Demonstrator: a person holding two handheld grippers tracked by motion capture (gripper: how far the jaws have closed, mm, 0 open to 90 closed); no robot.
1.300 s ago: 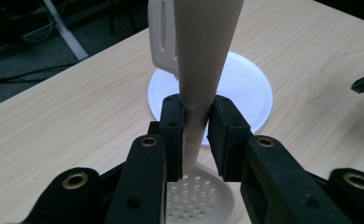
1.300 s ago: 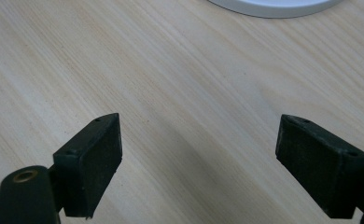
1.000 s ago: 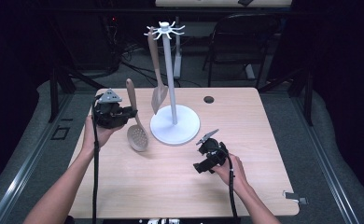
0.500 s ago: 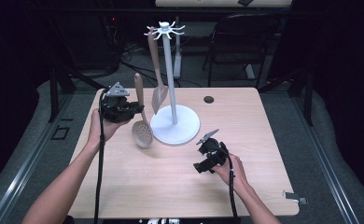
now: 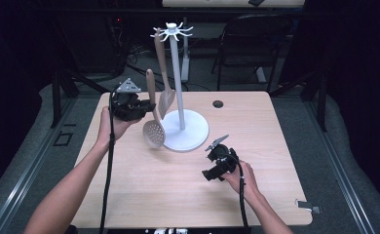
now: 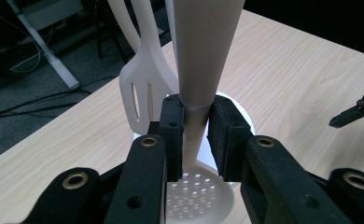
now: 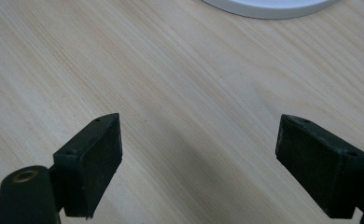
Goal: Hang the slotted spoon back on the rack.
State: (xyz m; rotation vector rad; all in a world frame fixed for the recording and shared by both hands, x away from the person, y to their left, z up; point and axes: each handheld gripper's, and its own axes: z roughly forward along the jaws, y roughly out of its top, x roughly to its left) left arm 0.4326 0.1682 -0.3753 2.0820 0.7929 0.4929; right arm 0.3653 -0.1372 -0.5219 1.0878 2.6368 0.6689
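Observation:
A white utensil stand (image 5: 177, 83) rises from a round base (image 5: 193, 139) at the table's middle, with hooks at its top. A beige slotted spatula (image 5: 164, 95) hangs from one hook. My left gripper (image 5: 147, 106) is shut on the handle of a beige perforated skimmer (image 5: 154, 132), held upright just left of the pole, its head low over the base's edge. In the left gripper view the pads (image 6: 173, 126) clamp the skimmer handle (image 6: 203, 56), with the spatula (image 6: 145, 93) behind. My right gripper (image 5: 213, 165) rests open near the table in front of the base, jaws wide apart (image 7: 199, 140).
The wooden table (image 5: 285, 161) has a black round grommet (image 5: 218, 104) behind the stand. A dark chair (image 5: 249, 44) stands beyond the far edge. A small clip (image 5: 307, 205) sits at the right front corner. The stand's base edge (image 7: 269, 7) lies just ahead of the right jaws.
My left gripper has carried the skimmer right and away toward the stand, raising it more upright beside the pole. The right gripper has stayed put.

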